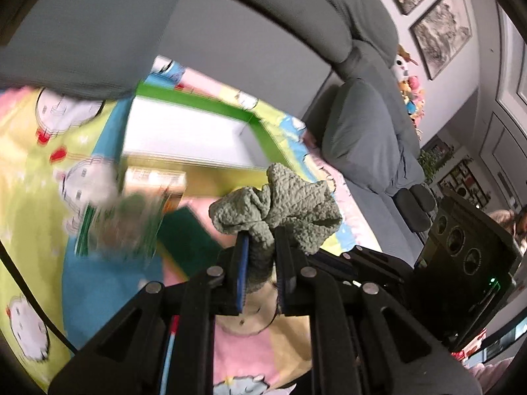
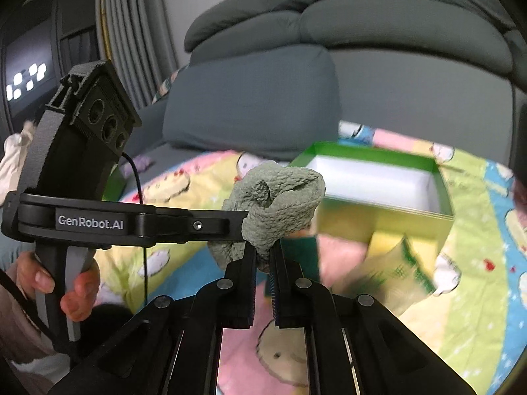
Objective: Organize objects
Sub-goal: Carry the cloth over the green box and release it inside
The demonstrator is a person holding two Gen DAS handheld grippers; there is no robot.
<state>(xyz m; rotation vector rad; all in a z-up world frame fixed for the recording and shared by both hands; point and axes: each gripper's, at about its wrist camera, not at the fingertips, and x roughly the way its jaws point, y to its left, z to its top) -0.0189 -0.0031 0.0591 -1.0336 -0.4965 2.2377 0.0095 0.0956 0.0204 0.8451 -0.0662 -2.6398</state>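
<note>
Left gripper: closed on one end of the green cloth, which is pinched between both fingers and bunched above the tips.
Right gripper: likewise clamped on the cloth; the fabric is seen squeezed in the narrow gap, the rest puffed up over the fingertips.
Cloth, place: held in the air between the two grippers, clear of the play mat, not touching it.
Key relation: the open box is seen ahead of the right fingers and to their right; from the left wrist view the box lies ahead and to the left. The cloth's length is judged to run from one gripper to the other, roughly along the box's near wall.
Nearer hand: the right is judged slightly closer to the box, though blur leaves this uncertain.
Count: one cloth; one open box, seemingly empty; two grippers; one dark green flat pad on the mat; one blurred packet in front of the box.
Step judged: the cloth is to be carried over the box rim and let go inside.
</note>
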